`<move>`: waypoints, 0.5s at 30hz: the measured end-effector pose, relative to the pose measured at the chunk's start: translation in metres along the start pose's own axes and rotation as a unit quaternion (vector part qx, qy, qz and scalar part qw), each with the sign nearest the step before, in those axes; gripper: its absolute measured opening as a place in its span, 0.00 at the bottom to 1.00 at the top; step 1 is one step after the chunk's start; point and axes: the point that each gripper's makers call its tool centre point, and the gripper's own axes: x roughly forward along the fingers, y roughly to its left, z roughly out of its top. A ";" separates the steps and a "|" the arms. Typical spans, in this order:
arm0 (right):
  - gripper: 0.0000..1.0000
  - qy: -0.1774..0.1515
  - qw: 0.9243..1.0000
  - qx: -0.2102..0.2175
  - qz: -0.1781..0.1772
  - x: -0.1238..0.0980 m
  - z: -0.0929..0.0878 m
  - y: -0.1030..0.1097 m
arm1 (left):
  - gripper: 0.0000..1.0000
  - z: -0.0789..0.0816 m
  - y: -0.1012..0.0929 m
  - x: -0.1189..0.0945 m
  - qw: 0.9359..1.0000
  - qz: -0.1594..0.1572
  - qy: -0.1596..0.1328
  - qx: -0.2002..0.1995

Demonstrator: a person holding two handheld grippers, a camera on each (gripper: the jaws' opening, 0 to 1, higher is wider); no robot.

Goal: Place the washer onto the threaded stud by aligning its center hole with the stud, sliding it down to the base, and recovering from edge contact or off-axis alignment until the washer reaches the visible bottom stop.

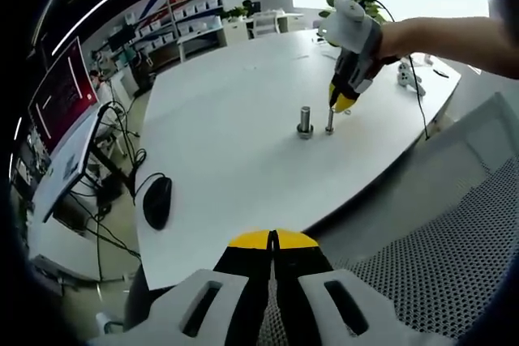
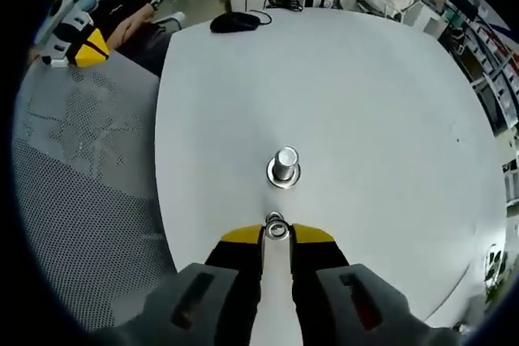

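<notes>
White table [image 2: 389,119] is carrying the threaded stud [image 2: 285,166]; right gripper [image 2: 276,235] is pinching the washer [image 2: 276,228] just beside it; left gripper [image 1: 273,241] is sitting closed, empty.

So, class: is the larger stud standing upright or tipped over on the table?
Upright: the larger stud stands on its base on the table, top end showing in the right gripper view.
</notes>
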 end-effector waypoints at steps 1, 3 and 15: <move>0.14 0.001 1.000 -0.001 0.001 0.000 0.000 0.000 | 0.00 0.000 0.000 0.000 1.000 0.000 0.000 0.000; 0.14 0.002 1.000 -0.002 0.005 0.000 0.000 0.001 | 0.00 -0.001 0.000 0.000 1.000 0.001 0.001 0.000; 0.14 0.024 0.999 -0.022 0.019 0.018 -0.004 0.006 | 0.00 -0.003 0.001 0.000 1.000 0.002 0.008 -0.002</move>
